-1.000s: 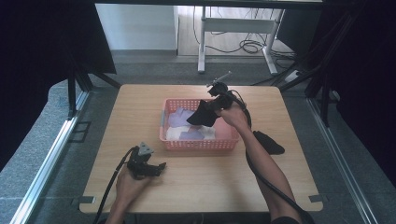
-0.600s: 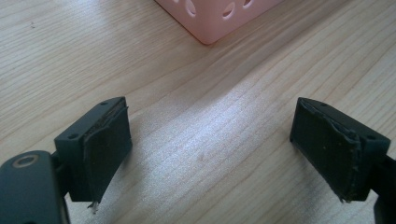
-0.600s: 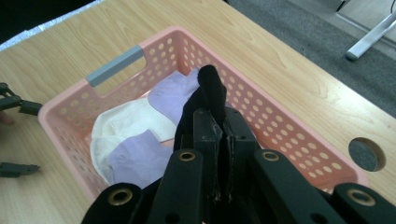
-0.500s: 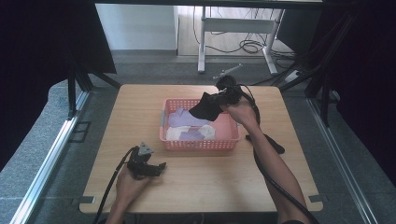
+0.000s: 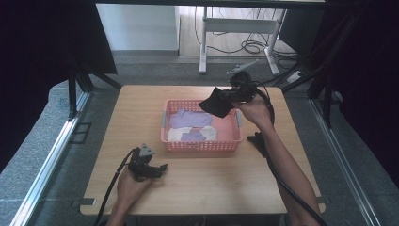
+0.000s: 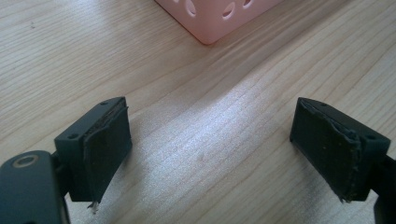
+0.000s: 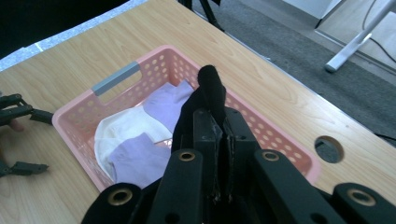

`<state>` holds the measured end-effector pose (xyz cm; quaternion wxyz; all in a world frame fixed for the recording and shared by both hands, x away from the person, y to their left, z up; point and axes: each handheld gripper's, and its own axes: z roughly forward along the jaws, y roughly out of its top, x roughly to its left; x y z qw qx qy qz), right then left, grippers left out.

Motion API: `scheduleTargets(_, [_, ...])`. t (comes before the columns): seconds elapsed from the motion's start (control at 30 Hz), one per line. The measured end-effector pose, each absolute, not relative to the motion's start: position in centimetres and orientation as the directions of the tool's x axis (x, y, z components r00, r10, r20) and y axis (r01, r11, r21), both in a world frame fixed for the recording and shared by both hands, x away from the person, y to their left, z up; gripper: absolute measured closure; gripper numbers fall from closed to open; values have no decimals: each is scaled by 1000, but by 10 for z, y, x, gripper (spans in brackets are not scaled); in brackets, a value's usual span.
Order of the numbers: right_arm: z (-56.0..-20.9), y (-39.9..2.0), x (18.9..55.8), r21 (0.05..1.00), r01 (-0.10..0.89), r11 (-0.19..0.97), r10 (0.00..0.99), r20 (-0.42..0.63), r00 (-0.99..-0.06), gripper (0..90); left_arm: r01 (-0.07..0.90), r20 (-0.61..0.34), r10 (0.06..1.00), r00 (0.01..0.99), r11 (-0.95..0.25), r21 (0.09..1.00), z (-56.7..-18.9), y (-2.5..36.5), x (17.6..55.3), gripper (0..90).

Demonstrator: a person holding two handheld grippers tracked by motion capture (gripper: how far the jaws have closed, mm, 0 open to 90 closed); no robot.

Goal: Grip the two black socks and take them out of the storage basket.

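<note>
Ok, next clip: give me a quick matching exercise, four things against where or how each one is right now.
Things:
1. black sock
2. purple sock
3. left gripper
4. second black sock

States:
A. lying in the pink basket
B. on the table right of the basket
C. clamped in the right gripper, above the basket
D. jaws open, low over bare table

Pairs: 1-C, 2-A, 3-D, 4-B

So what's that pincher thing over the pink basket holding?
A black sock, pinched at one end by the right gripper; the rest hangs over the basket.
</note>
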<state>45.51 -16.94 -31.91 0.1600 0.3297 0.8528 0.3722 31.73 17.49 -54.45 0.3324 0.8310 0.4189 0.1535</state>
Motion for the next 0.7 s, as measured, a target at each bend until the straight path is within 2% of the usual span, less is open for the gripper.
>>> scheduleTargets(0.43, [-297, -215, 443, 763, 452, 463, 737, -48, -674, 857, 594, -23, 798, 602, -428, 681, -544, 175, 317, 123])
scheduleTargets(0.7, [-301, -253, 435, 761, 489, 426, 786, -43, -616, 857, 595, -24, 799, 601, -427, 681, -544, 175, 317, 122])
